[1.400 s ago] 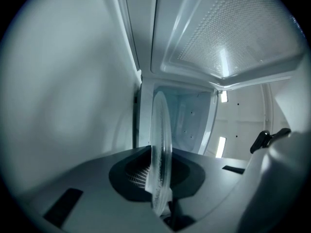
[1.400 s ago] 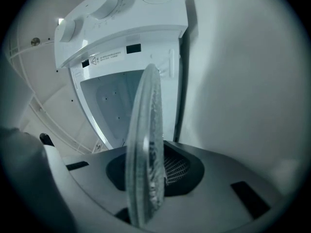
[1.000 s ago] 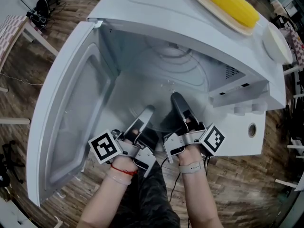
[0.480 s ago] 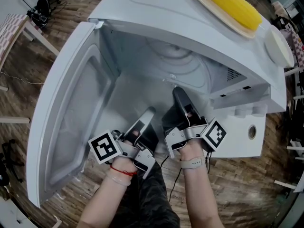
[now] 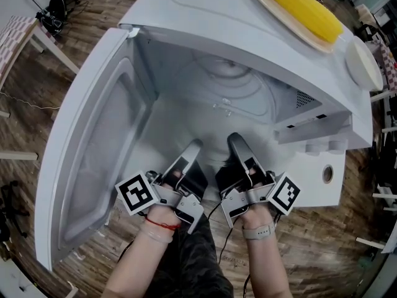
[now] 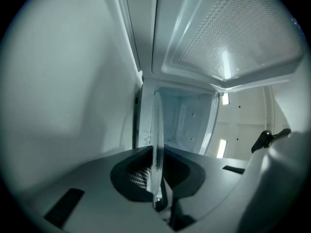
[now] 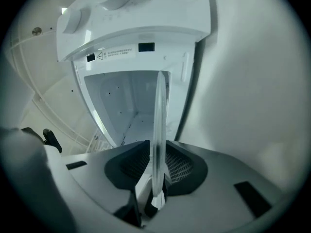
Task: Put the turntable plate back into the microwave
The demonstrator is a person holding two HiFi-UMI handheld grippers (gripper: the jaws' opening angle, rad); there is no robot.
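The clear glass turntable plate (image 5: 234,85) lies in the mouth of the open white microwave (image 5: 205,23), its ribbed rings showing against the cavity. Both grippers hold its near rim. My left gripper (image 5: 191,149) is shut on the rim to the left, my right gripper (image 5: 237,143) to the right. The left gripper view shows the plate (image 6: 158,140) edge-on between the pads of the left gripper (image 6: 158,178). The right gripper view has the plate (image 7: 159,125) edge-on too, pinched by the right gripper (image 7: 158,171), with the microwave's opening (image 7: 124,98) beyond.
The microwave door (image 5: 93,154) hangs open to the left. On top of the microwave stand a tray with a yellow corn cob (image 5: 301,5) and a white dish (image 5: 363,64). The control knobs (image 5: 327,174) are at the right front. Wooden floor lies around.
My right gripper has drawn back toward the person, still shut on the plate's rim. The left gripper has hardly moved.
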